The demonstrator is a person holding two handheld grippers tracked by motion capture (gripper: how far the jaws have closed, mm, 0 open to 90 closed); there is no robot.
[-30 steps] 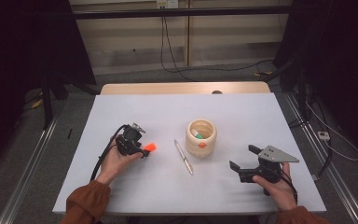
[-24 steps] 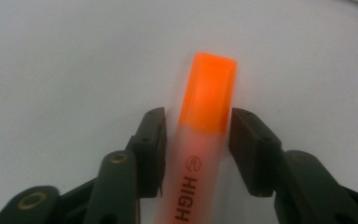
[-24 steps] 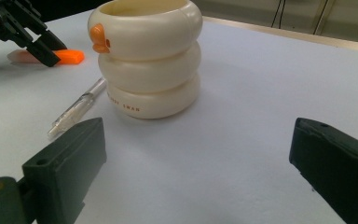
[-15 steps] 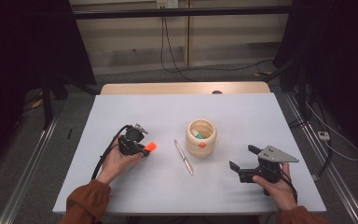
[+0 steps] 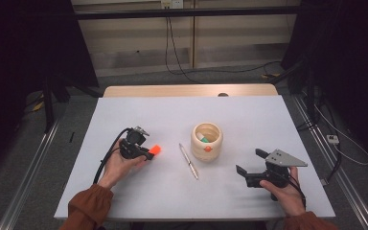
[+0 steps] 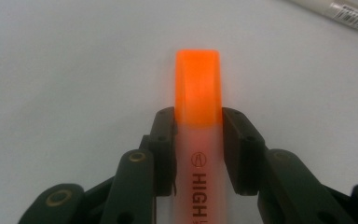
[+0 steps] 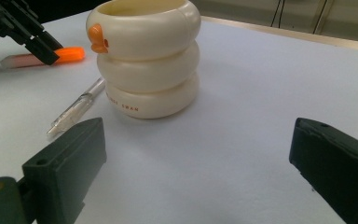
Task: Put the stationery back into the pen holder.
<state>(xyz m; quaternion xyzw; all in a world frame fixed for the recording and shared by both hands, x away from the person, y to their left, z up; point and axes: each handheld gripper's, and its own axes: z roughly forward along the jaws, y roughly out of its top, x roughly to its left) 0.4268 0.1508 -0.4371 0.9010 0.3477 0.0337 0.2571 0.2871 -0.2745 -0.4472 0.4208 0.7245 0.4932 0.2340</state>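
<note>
- Orange-capped highlighter (image 5: pixel 154 150) lies on the white table (image 5: pixel 172 115) in the high view, pinched by the left gripper (image 5: pixel 145 154). Its jaws have just been closing, w/ the marker between them. Cap pokes out toward the cream pen cup (image 5: pixel 207 142), so the long axis runs roughly left-right across the table, pointing at the cup.
- Same view: left gripper is the nearer one to the highlighter by far; right gripper (image 5: pixel 249 167) sits well apart on the cup's other side, jaws wide, nothing in them. Clear ballpoint pen (image 5: pixel 189 161) lies between highlighter and cup, just beside the cup's base, not touching the marker.
- Count, high view: 2 grippers, 1 highlighter, 1 loose pen, 1 cup w/ a couple of small items inside (white and green bits, can't tell what).
- Left gripper view: both pads press on the highlighter (image 6: pixel 198 140) just below its orange cap; barrel runs straight out along the jaws, cap end away from the hand. "HIGH" printed on the barrel. Part of the pen (image 6: pixel 335 11) at top right corner.
- Right gripper view: own jaws stand far apart, empty. Pen cup (image 7: pixel 145 56) dead ahead, three stacked rings w/ an orange duck bill. Pen (image 7: pixel 77 108) lies left of it. Farther off, left gripper (image 7: pixel 42 49) clamps the highlighter (image 7: pixel 42 57), which looks flat on the table.
- Judgement: next move is prob. lift, tip upright, drop in cup.
</note>
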